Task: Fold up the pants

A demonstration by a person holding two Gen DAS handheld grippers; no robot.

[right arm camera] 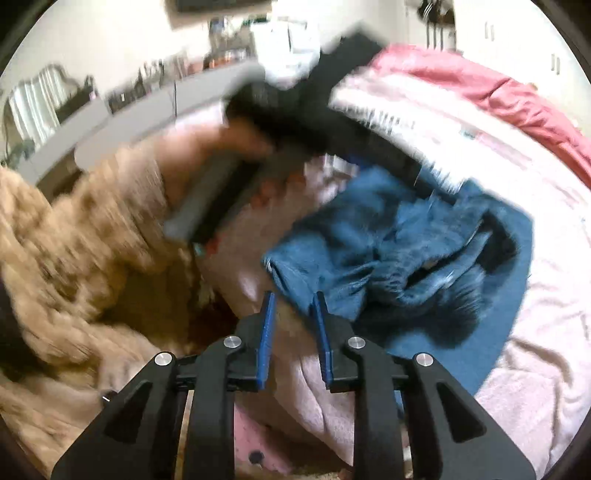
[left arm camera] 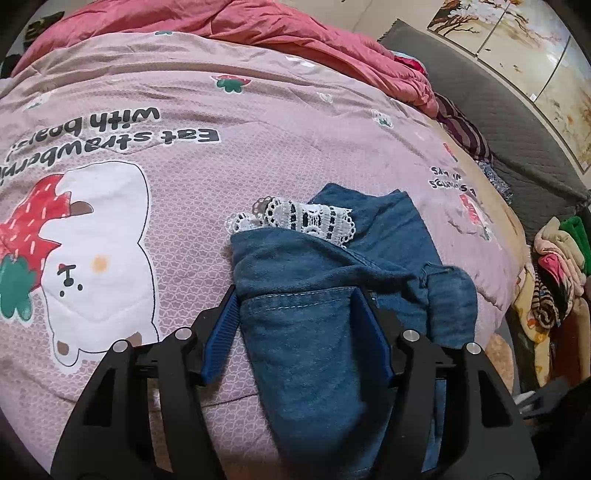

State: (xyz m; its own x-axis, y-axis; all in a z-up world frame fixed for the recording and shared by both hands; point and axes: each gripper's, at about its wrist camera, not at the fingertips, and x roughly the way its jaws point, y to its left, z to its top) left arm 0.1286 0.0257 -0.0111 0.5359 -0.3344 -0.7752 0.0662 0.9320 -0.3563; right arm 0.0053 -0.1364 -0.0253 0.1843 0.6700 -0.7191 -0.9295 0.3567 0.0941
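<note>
Pants [left arm camera: 317, 317]: blue denim, folded into a rough bundle, lying on the bed's pink quilt [left arm camera: 229, 110]; this bundle is the landmark for all entries below.
Lace trim [left arm camera: 295, 219]: white, showing at the far edge of the pants, partly tucked under a denim fold.
Left gripper [left arm camera: 295, 314]: fingers apart, straddling the near part of the pants; a flap of denim lies between the blue pads, and no pad can be seen pressing on it.
Left pad [left arm camera: 221, 332]: rests over the quilt just beside the left edge of the pants.
Right gripper [right arm camera: 293, 325]: fingers slightly apart with a narrow gap; nothing seen between them; tips just short of the near corner of the pants [right arm camera: 399, 258].
Right view quality: heavily motion-blurred; fine detail of the pants not readable.
Quilt print: bear with strawberry hat [left arm camera: 85, 251] to the left of the pants; lettering beyond it.
Red blanket [left arm camera: 295, 33]: bunched at the far side of the bed, well beyond the pants.
Clothes pile [left arm camera: 557, 266]: off the bed edge, to the right of the pants.
Sleeve [right arm camera: 81, 240]: tan, fuzzy, to the left of the pants in the right view; the person's hand [right arm camera: 229, 147] holds the other gripper's handle above the pants.
</note>
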